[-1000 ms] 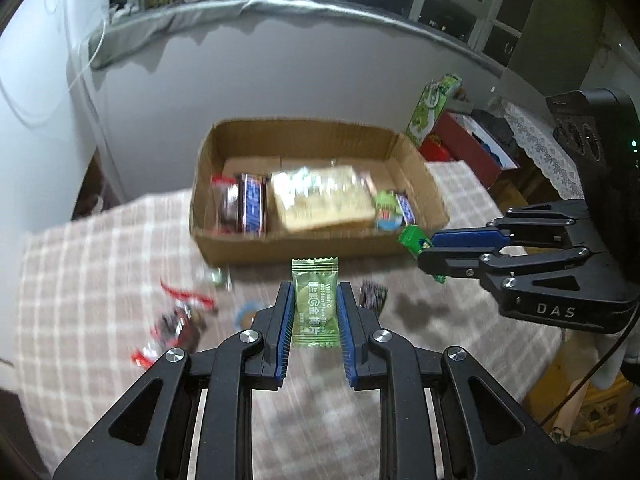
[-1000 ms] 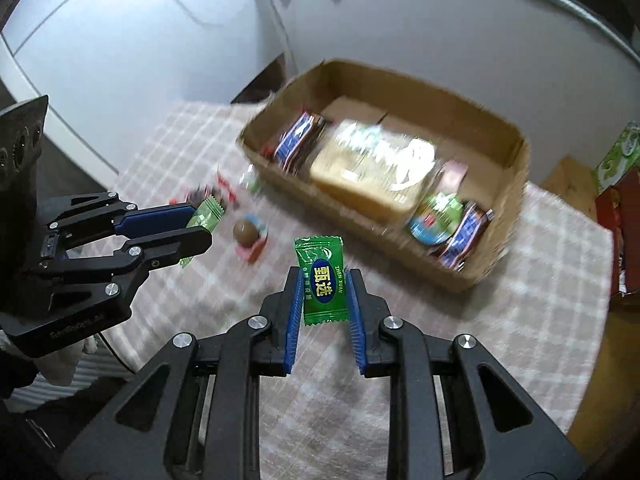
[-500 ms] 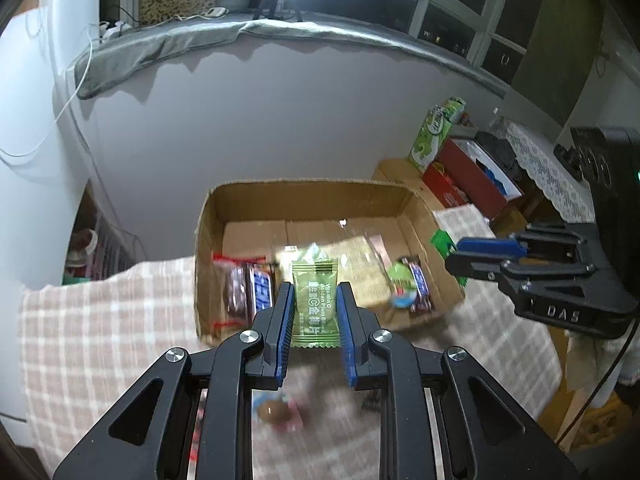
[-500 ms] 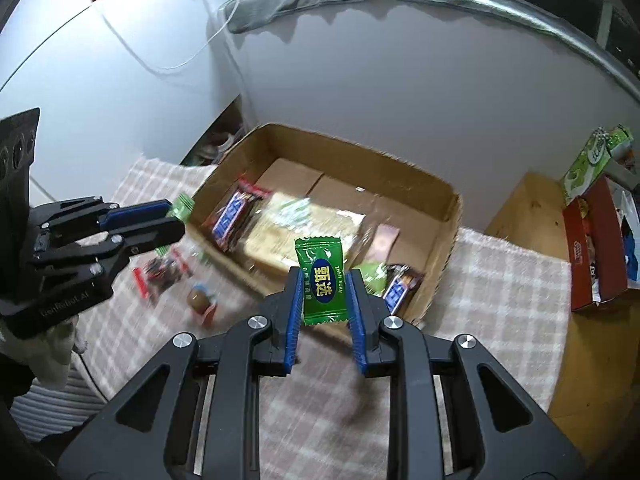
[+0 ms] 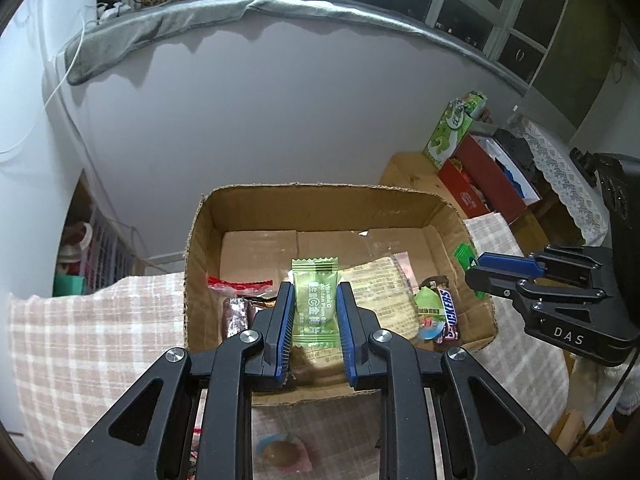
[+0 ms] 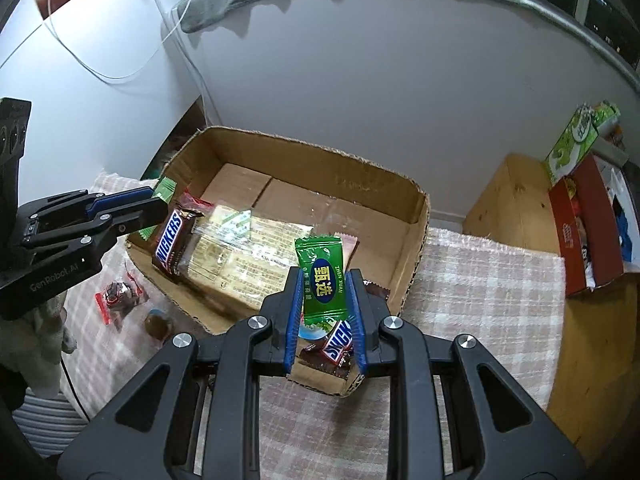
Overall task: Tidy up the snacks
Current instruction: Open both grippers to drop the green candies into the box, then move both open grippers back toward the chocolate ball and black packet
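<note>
The left gripper point(image 5: 315, 304) pinches a pale green sachet point(image 5: 314, 300) upright between its ribbed blue pads, above the open cardboard box point(image 5: 320, 204). The right gripper point(image 6: 326, 304) likewise clamps a glossy dark green candy packet point(image 6: 323, 276) with crimped ends, over the box's near corner, where wrapped bars lie.

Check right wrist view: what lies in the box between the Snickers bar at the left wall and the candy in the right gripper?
In the right wrist view, a clear-wrapped pale biscuit pack lies flat between the Snickers bar and the green candy in the right gripper.
</note>
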{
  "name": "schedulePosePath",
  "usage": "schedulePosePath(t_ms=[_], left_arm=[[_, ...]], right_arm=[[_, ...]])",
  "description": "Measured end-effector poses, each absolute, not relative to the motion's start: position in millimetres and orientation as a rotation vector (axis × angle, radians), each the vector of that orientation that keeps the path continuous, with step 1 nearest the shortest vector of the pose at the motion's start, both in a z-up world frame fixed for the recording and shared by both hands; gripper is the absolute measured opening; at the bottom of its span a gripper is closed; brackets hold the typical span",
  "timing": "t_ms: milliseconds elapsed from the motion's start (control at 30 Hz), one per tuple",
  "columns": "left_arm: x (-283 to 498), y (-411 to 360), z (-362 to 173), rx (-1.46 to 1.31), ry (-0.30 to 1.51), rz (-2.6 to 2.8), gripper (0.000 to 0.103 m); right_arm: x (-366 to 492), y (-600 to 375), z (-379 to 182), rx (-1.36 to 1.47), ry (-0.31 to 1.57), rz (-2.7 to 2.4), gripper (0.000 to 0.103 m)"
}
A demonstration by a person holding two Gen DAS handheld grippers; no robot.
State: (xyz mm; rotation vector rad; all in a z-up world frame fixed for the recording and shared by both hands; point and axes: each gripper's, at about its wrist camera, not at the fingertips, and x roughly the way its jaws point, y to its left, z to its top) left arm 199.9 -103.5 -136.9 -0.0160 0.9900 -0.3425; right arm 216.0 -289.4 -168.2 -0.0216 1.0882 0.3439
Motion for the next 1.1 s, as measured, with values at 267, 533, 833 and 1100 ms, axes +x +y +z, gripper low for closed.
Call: schedulePosePath(t_ms=[267, 533, 833, 1100], left_arm=[[207, -106, -141, -0.014, 1.01, -0.354, 0.021], [209, -101, -140, -0.003, 1.005, -0.315, 0.057], [203, -95, -132, -0.008, 0.987, -0.306, 0.057], [182, -62, -117, -0.042, 0.967, -0.301, 0.057]], right_arm=[[221, -285, -177, -0.036, 1.109, 0.339, 0.023], [218, -282, -171, -0.075, 1.074, 0.312, 0.076], [213, -281, -170, -0.087, 1.082, 0.295, 0.077], [188, -286, -156, -0.04, 1.066, 0.283, 0.077]])
